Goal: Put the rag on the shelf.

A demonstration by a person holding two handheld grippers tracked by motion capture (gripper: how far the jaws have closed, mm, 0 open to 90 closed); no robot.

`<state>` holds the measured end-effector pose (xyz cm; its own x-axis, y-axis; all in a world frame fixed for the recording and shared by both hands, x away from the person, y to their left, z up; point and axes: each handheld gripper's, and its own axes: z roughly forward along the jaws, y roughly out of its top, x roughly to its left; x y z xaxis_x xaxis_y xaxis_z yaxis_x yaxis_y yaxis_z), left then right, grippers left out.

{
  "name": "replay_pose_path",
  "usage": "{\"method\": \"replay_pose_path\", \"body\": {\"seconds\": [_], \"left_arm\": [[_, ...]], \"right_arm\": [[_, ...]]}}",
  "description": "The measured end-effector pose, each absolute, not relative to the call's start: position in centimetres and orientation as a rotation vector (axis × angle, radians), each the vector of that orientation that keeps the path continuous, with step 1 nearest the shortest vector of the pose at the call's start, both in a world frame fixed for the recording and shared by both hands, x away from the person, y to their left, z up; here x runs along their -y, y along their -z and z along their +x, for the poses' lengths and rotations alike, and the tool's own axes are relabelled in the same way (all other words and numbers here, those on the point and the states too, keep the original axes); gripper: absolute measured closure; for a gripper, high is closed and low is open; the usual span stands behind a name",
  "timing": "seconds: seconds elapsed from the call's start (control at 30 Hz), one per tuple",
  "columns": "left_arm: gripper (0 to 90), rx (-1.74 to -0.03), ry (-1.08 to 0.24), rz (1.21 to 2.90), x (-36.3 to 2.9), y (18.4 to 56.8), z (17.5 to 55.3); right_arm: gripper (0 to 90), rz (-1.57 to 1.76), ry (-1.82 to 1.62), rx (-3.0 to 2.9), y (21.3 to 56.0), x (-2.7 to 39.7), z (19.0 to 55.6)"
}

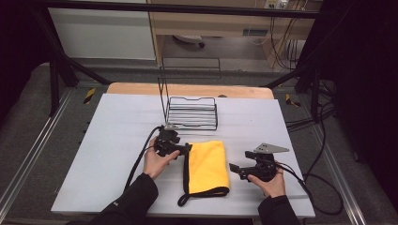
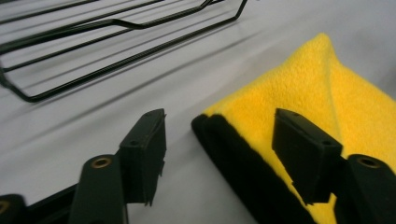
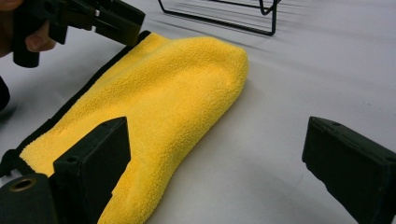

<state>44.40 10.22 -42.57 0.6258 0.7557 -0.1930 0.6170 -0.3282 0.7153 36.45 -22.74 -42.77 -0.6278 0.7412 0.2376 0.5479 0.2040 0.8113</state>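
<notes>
A folded yellow cloth with a black-trimmed edge lies flat on the white table top. My left gripper sits at the cloth's far left corner. In the left gripper view the jaws stand apart on either side of that black-edged corner, with no pad pressing on it. My right gripper is low at the cloth's right side, pointing left. Its jaws are spread wide, the left one above the yellow cloth and the right one above bare table. The left gripper shows beyond the cloth.
A black wire rack stands just behind the cloth, close to the left gripper; its bars run across the left gripper view. Cables trail from both grippers toward the near table edge. A wooden strip borders the far side.
</notes>
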Motion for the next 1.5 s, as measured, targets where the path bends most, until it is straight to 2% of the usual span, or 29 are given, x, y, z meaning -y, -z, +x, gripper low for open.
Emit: {"method": "replay_pose_path", "body": {"seconds": [0.1, 0.27, 0.47, 0.8, 0.9, 0.97, 1.27, 1.5], "left_arm": [[43.0, -1.089, -0.247, 2.087, -9.7, 43.4, 45.1], [54.1, -1.104, -0.197, 2.11, -9.5, 44.2, 45.6], [59.7, -1.108, -0.194, 2.113, -8.7, 44.5, 45.9], [61.3, -1.107, -0.2, 2.131, -8.3, 44.5, 45.9], [72.4, -1.108, -0.149, 2.119, -8.4, 44.5, 45.9], [74.4, -1.101, -0.151, 2.12, -8.4, 44.5, 45.9], [75.6, -1.074, -0.161, 2.116, -8.5, 44.7, 45.8], [75.4, -1.048, -0.174, 2.123, -8.5, 44.8, 45.7]], "right_arm": [[8.6, 1.239, -1.383, -2.272, 42.9, 22.7, 36.4], [9.0, 1.236, -1.382, -2.283, 43.0, 22.7, 36.5], [9.7, 1.241, -1.393, -2.281, 42.9, 22.6, 36.5], [10.2, 1.252, -1.397, -2.274, 42.5, 22.0, 37.6], [14.8, 1.264, -1.387, -2.266, 42.3, 21.5, 38.6], [20.2, 1.272, -1.368, -2.268, 42.3, 21.0, 39.7], [42.5, 1.338, -1.273, -2.289, 43.7, 18.3, 44.3], [56.1, 1.369, -1.145, -2.344, 44.6, 18.0, 45.0]]}}
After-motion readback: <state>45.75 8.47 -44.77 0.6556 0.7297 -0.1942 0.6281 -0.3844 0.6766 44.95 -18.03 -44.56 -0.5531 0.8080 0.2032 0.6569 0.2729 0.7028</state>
